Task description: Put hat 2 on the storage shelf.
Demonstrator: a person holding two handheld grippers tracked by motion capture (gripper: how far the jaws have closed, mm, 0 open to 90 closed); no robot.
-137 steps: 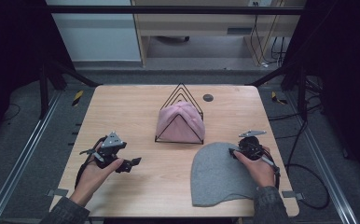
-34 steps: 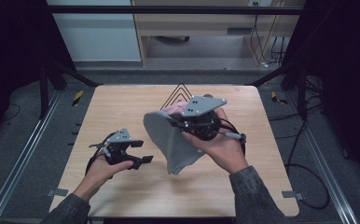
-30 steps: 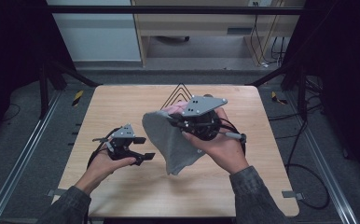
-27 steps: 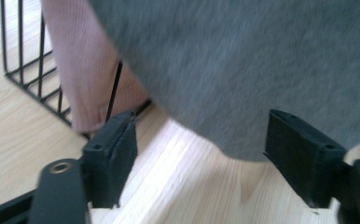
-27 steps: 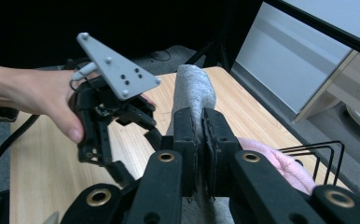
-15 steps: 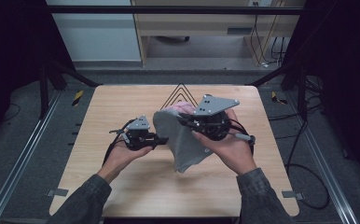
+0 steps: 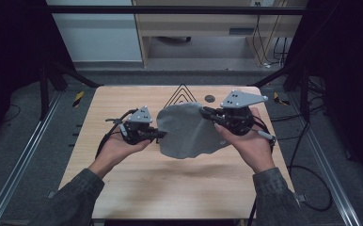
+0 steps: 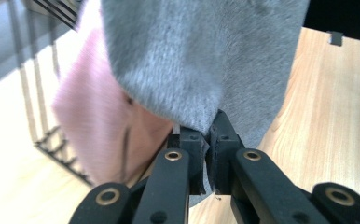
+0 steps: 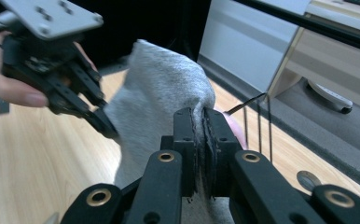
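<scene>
A grey knitted cap point(image 7: 189, 132) hangs in the air over the middle of the wooden table point(image 7: 170, 188), stretched between both grippers. My left gripper point(image 7: 160, 135) is shut on the cap's left edge; in the left gripper view its jaws point(image 8: 206, 144) pinch the grey fabric point(image 8: 206, 60). My right gripper point(image 7: 207, 112) is shut on the cap's upper right edge, and the right gripper view has the fabric point(image 9: 159, 93) clamped between its jaws point(image 9: 201, 121). Behind the cap, a pink cap point(image 8: 99, 126) sits in a black wire rack point(image 8: 43, 93).
The wire rack's peak point(image 7: 182, 92) rises at the table's far middle, with a small dark disc point(image 7: 209, 98) to its right. Metal rails and cables run along both sides of the table. The table's near half is bare wood.
The grey cap was lifted off the table's right front by the right gripper. In the last second, the left gripper moved right and shut on the cap's left edge.
</scene>
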